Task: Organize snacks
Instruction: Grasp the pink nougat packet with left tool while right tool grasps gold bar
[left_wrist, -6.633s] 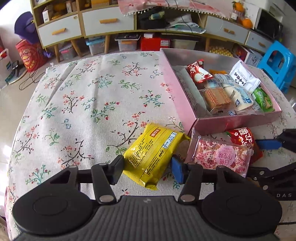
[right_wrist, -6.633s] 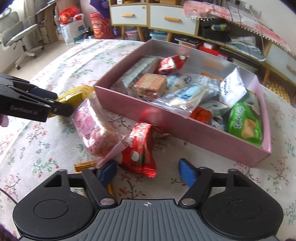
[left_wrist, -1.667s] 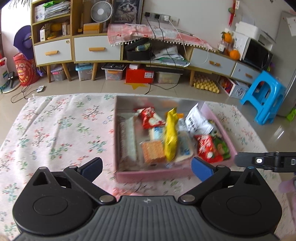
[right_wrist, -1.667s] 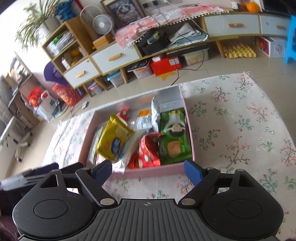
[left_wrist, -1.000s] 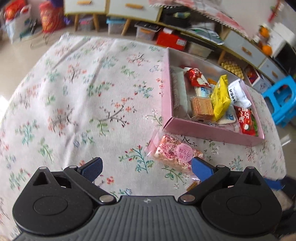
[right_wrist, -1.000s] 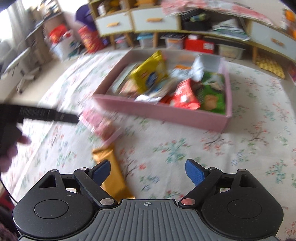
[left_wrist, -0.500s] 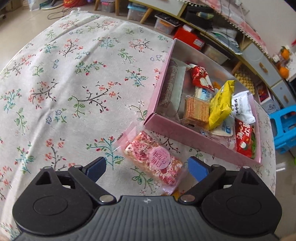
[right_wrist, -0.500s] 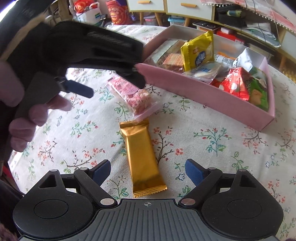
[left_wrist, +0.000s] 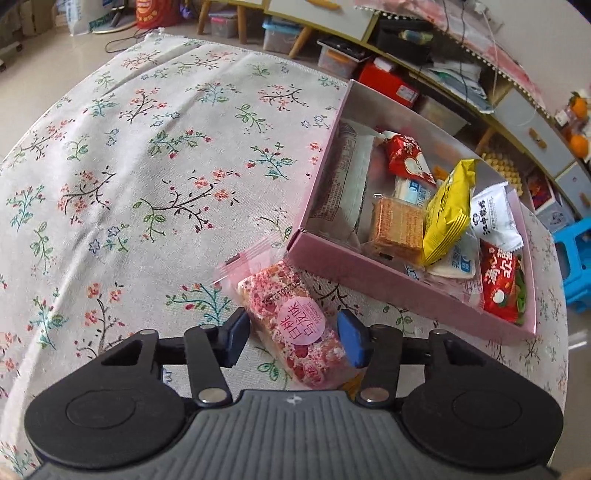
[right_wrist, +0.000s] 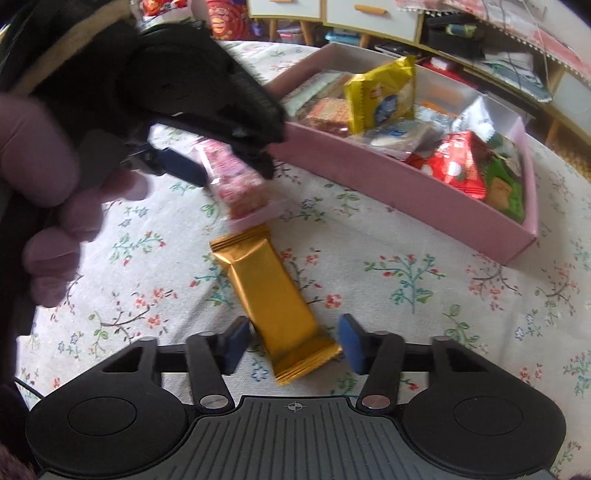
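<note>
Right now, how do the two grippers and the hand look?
Both grippers, left and right, have black linkages, blue fingertip pads, silver pivot screws and a ribbed grey body bearing a small crosshair mark. The bare hand grips a black handle.

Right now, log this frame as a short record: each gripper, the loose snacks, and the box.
left gripper: open, fingers either side of pink snack pack
right gripper: open, fingers straddling gold bar
loose snacks: pink pack and gold bar, on tablecloth
pink box: open, holding several snacks, yellow packet upright
</note>
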